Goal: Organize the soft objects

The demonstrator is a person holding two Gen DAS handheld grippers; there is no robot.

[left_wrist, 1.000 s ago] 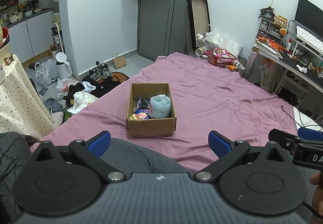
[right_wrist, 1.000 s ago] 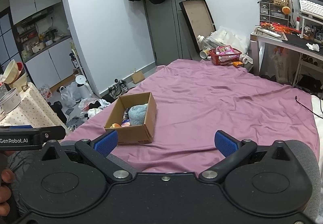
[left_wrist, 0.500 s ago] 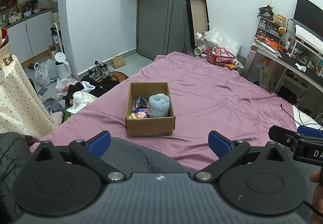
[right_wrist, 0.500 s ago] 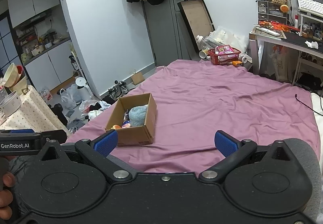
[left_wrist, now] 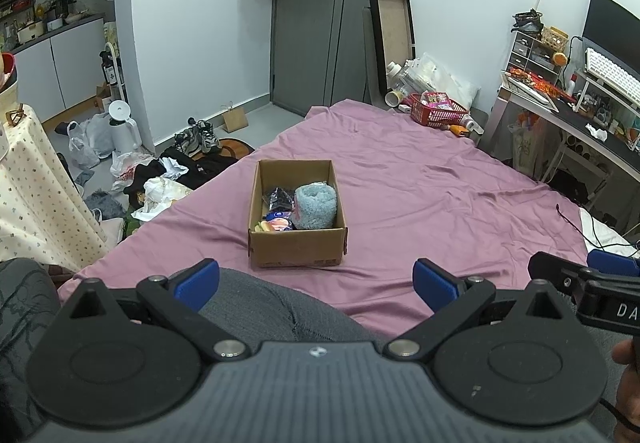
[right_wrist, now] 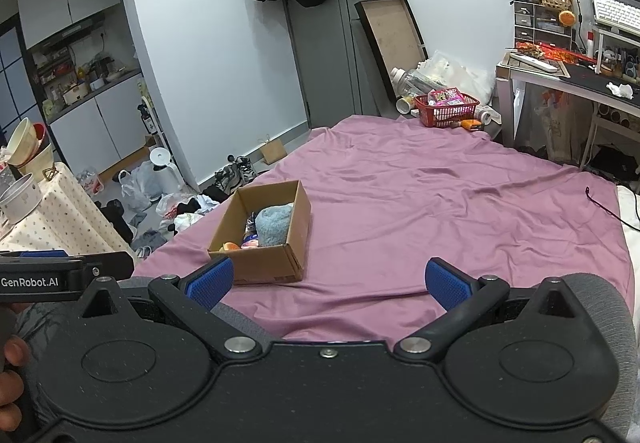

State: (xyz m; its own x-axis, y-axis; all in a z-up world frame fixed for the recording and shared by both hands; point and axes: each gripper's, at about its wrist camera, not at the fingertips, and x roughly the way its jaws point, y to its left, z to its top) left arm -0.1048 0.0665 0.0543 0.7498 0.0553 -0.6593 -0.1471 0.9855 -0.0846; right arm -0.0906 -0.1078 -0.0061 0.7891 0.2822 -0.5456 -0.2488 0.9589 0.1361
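Cardboard box: sitting upright on the purple bedsheet, open at the top, all places below being given relative to it

Light blue fluffy item: lying inside the box, filling its right half as the left wrist camera sees it, top edge rising near the rim

Dark wrapped item: lying inside the box, just left of the blue item, toward the far wall

Small pink, orange and yellow pieces: lying inside the box at the near left corner; too small to tell what they are

Left tongs: hovering in front of the box on the near side, above a grey-clad knee, blue pads spread wide apart and gripping nothing

Right tongs: hovering in front of the box and off to its right, pads likewise standing wide apart with nothing between them, apart from the box

Red basket: standing well beyond the box at the far right corner of the bed, holding pink packets

Desk: standing far to the right of the box, carrying a keyboard and small drawers

Shoes and clothing: lying on the floor to the left of the box, past the bed edge

Grey door: standing well behind the box, dark garments hanging at its top
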